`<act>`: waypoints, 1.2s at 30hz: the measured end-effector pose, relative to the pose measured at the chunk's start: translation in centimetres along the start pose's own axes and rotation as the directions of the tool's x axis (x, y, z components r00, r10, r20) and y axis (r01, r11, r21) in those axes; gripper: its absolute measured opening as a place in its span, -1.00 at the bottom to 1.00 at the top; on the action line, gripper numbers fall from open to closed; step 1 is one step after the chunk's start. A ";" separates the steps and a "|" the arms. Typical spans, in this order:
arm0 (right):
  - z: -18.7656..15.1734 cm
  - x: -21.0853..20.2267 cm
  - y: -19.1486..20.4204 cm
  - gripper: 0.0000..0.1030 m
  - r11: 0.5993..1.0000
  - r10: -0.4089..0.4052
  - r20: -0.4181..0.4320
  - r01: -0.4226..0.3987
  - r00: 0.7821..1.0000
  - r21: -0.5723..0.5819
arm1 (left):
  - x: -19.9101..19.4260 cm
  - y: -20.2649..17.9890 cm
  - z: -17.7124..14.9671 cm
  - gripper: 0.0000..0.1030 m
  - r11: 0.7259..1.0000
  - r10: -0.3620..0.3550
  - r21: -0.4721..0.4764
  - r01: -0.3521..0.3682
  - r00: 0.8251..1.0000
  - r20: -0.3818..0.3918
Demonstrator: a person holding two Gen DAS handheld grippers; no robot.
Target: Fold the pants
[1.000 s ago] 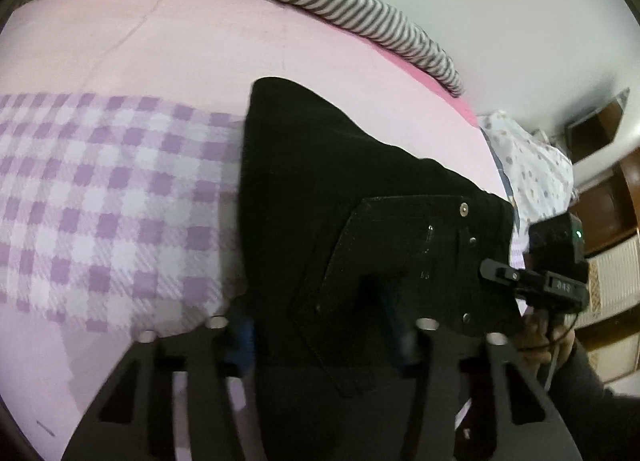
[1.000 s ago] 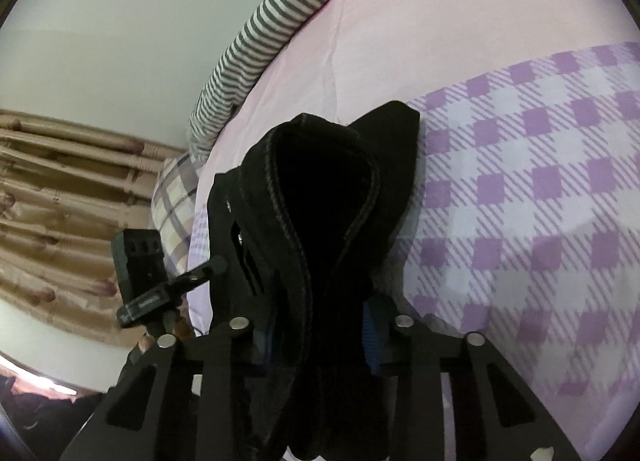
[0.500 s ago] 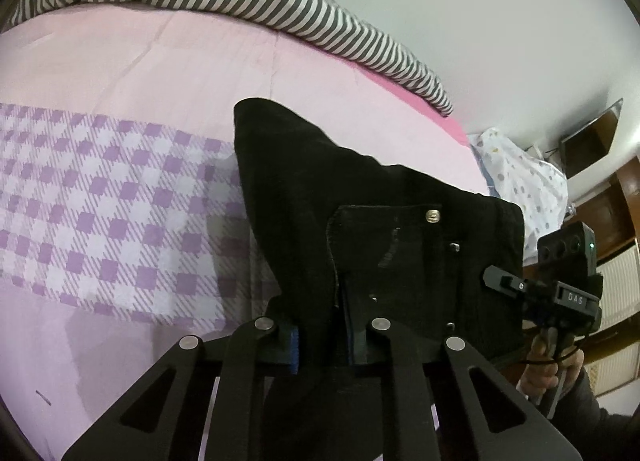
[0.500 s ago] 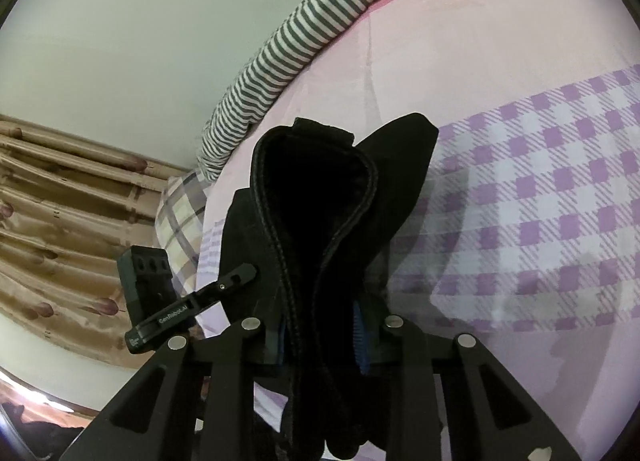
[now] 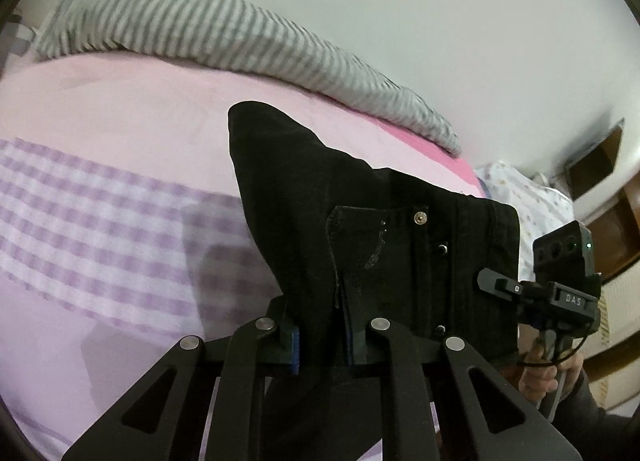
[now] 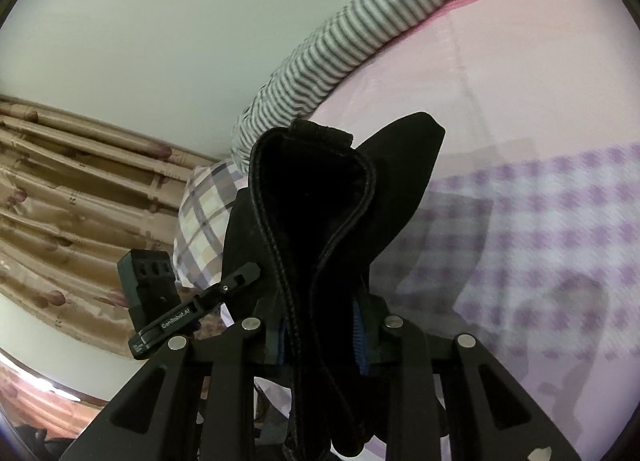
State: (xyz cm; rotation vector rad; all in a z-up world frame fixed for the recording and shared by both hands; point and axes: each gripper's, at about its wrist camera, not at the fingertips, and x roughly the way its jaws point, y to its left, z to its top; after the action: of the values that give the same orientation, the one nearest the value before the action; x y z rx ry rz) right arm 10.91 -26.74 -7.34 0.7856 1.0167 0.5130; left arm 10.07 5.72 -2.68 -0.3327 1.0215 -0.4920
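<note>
Black pants [image 5: 360, 229] held up off the bed [image 5: 120, 109], above the purple checked blanket [image 5: 100, 213]. Left gripper [image 5: 320, 341] jaws pinching the waist fabric by the pocket; right gripper [image 6: 320, 337] jaws clamped on the waistband edge. Striped duvet [image 5: 240, 45] lies along the wall, curtain [image 6: 72, 201] behind.
</note>
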 end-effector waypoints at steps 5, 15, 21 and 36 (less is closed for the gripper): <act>2.6 5.1 1.8 -0.52 1.000 0.028 -0.036 -0.028 0.999 0.000 | -1.5 3.4 2.8 -0.71 0.998 0.070 -0.006 -0.070 0.997 0.017; 6.8 13.8 5.2 -0.52 0.999 0.046 -0.099 -0.047 0.994 -0.011 | -2.6 10.3 8.4 -0.71 0.984 0.175 -0.030 -0.174 0.984 0.024; 8.2 17.9 5.6 -0.52 0.999 0.048 -0.131 -0.047 0.990 0.010 | -2.1 14.1 10.9 -0.71 0.975 0.220 -0.045 -0.219 0.975 0.007; 8.5 22.8 4.2 -0.19 0.965 -0.239 -0.085 0.227 0.967 -0.133 | 2.7 20.7 11.4 -0.33 0.951 0.295 -0.089 -0.296 0.955 -0.025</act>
State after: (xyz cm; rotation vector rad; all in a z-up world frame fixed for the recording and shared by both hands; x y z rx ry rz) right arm 28.66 -10.94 -14.07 0.5268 1.1434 0.4102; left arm 26.05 22.17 -9.09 -0.2523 1.0854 -0.1760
